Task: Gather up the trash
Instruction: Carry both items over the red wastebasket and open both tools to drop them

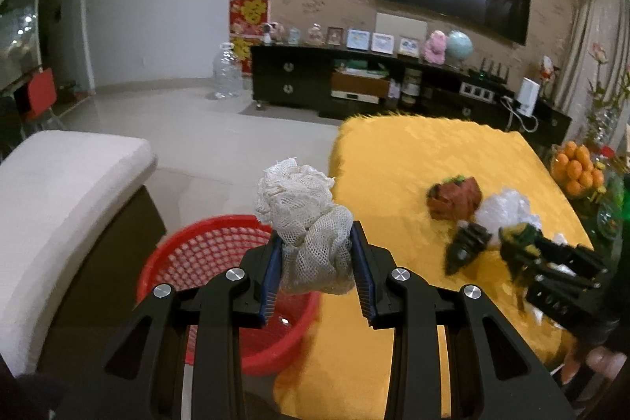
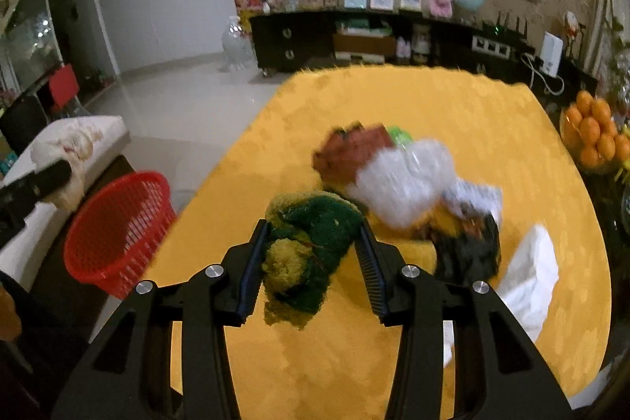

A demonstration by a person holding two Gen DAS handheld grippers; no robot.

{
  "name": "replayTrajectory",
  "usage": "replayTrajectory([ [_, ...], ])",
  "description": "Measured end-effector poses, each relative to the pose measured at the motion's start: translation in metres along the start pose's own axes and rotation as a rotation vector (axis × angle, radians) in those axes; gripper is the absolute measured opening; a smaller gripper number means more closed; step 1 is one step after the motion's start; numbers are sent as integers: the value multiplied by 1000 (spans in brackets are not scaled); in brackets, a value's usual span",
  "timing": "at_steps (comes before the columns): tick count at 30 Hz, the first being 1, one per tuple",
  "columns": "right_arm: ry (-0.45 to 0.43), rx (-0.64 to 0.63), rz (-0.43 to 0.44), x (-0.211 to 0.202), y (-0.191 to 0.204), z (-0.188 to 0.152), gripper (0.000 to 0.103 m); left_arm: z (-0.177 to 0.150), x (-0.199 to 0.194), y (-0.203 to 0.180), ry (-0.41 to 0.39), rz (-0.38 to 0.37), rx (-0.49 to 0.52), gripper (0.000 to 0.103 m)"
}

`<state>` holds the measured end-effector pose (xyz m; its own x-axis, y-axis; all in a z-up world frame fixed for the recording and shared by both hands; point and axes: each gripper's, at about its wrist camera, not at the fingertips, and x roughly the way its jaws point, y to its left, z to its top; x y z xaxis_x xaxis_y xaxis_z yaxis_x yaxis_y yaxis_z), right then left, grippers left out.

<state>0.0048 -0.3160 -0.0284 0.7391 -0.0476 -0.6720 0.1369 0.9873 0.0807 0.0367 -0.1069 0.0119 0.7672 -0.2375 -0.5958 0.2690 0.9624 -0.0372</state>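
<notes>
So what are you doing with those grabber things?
A person is clearing trash off the yellow table with a grabber in each hand. The left gripper has its jaws shut on a white mesh rag, held above the red basket beside the table. The right gripper has its jaws shut on a green and yellow scrubber. A brown wrapper, a white plastic wad and white paper lie on the table.

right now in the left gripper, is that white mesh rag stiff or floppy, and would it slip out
Likely floppy: the white mesh rag bunches and sags between the left gripper pads. Probably light, since the crumpled top stands up unsupported. Slipping seems unlikely, as the open weave is pinched by ribbed pads.
</notes>
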Motion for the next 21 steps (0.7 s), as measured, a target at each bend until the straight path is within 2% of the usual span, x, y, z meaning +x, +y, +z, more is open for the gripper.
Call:
replayTrajectory([
  [8,-77,-66,65,-12,41,46,43,33,-15,35,-65,102,6,31],
  [12,-110,-87,113,-13,63,70,43,40,-15,65,-77,159,-45,31],
  [16,-122,-120,162,-3,89,89,43,31,-6,97,-44,197,-121,31],
  [21,-112,-143,222,12,111,92,43,21,6,117,5,229,-154,31],
])
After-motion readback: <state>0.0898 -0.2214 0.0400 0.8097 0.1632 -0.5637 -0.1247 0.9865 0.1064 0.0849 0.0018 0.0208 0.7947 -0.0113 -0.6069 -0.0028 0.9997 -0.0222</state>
